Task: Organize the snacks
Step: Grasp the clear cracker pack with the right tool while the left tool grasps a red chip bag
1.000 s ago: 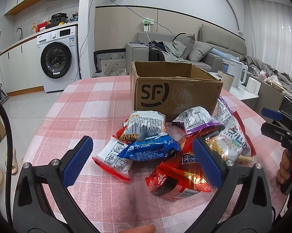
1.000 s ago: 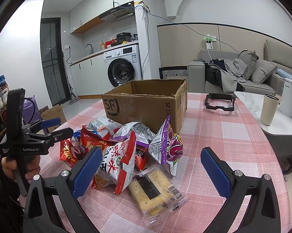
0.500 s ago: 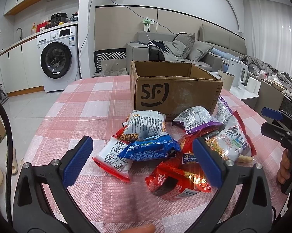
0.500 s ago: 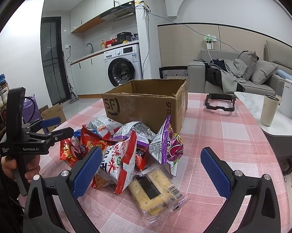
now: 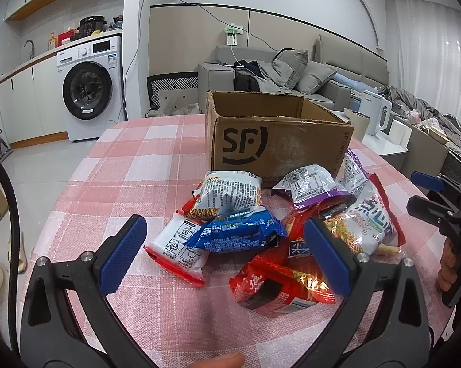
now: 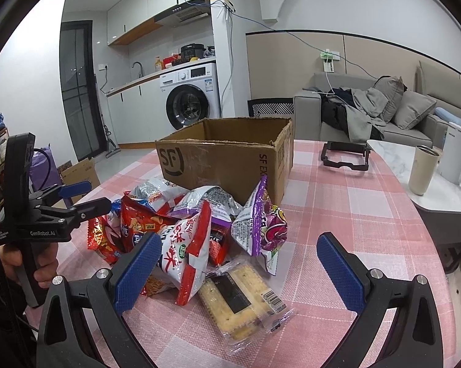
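Currently both grippers spread wide, empty: left gripper (image 5: 224, 256), right gripper (image 6: 239, 271). Snack pile (image 5: 261, 230) lies near side of cardboard box (image 5: 276, 147).

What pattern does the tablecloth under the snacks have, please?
Pink-and-white checks on the tablecloth, clearest in the left wrist view.

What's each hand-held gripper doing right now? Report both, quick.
Left hand-held gripper: open, holding nothing, above the snacks.
Right hand-held gripper: open, holding nothing.
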Motion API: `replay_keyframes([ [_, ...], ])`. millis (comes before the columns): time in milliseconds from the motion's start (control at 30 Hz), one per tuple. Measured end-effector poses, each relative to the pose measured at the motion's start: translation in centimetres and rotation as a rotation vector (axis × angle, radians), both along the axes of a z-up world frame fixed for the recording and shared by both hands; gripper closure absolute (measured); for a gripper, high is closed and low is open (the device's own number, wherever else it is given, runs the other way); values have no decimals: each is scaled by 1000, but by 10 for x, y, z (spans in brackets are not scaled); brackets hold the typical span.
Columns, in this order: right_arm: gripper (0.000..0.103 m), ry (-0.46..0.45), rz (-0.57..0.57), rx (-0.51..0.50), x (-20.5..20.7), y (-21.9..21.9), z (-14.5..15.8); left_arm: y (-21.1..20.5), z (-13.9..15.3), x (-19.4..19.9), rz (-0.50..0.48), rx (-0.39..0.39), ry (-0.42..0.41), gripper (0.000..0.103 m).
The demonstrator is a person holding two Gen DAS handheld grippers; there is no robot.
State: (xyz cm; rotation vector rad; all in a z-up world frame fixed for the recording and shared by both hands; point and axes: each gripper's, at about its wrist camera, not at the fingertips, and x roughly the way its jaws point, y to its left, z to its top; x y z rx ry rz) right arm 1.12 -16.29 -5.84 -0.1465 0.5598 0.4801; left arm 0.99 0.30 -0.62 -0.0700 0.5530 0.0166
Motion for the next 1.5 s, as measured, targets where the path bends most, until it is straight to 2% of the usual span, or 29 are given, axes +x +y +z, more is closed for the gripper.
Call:
replay_keyframes([
  [200,0,25,-9,-3,6,-2,-2,2,-2,3,-14,-7,23,1],
  [633,0,139,11,-28,20,6,-14,0,-2,6,-29,0,46,1],
  [967,1,189,33,-48,23,5,-21,-8,-6,8,-91,29,95,1],
  [1167,4,236,22,-65,25,-4,-27,-16,-10,6,-143,39,128,6],
  [1433,9,284,36,-118,26,-10,-34,-25,-18,4,-234,34,190,17],
  [1500,13,311,46,-122,28,-11,-39,-27,-21,5,-253,21,208,20],
])
